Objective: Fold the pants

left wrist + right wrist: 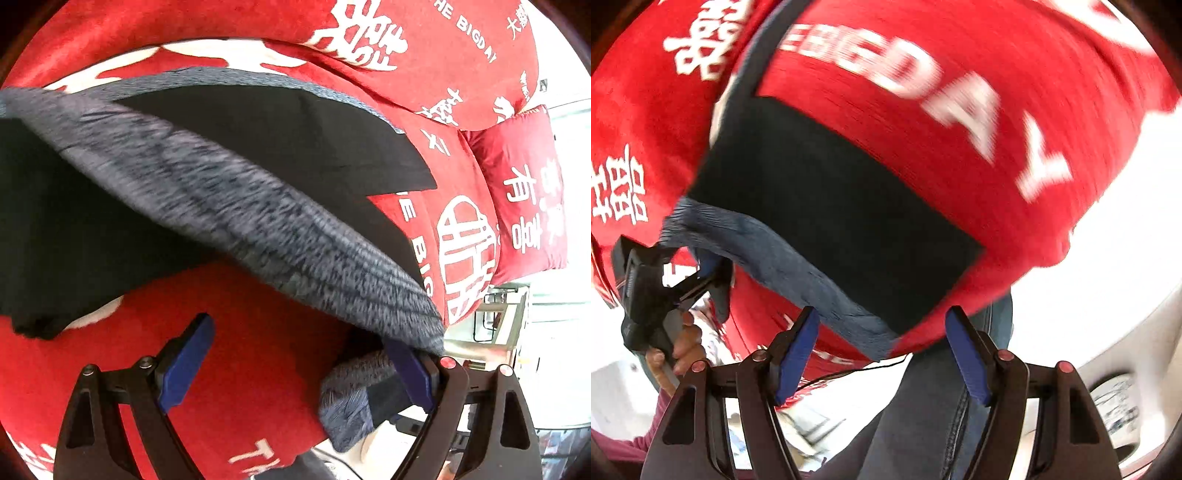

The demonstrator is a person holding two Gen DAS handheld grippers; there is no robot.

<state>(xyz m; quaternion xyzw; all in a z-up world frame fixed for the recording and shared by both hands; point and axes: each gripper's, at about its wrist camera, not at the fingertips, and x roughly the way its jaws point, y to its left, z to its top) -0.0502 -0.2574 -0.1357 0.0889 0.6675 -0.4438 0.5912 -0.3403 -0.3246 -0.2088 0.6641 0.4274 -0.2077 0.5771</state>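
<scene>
The pants (221,206) are black with a grey knit waistband, lying on a red bedspread. In the left wrist view my left gripper (299,365) has its jaws wide apart; the waistband's end drapes over the right blue fingertip (410,373), with nothing pinched between the pads. In the right wrist view the pants (827,206) lie ahead, the grey waistband (798,273) running to a corner just above my right gripper (882,354), which is open and empty. The left gripper (713,273) shows at the left, at the waistband's other end.
The red bedspread (251,369) with white lettering covers the bed. A red pillow (524,192) lies at the right. The bed's edge (1052,251) and bright floor lie beyond. A person's jeans leg (923,406) stands under the right gripper.
</scene>
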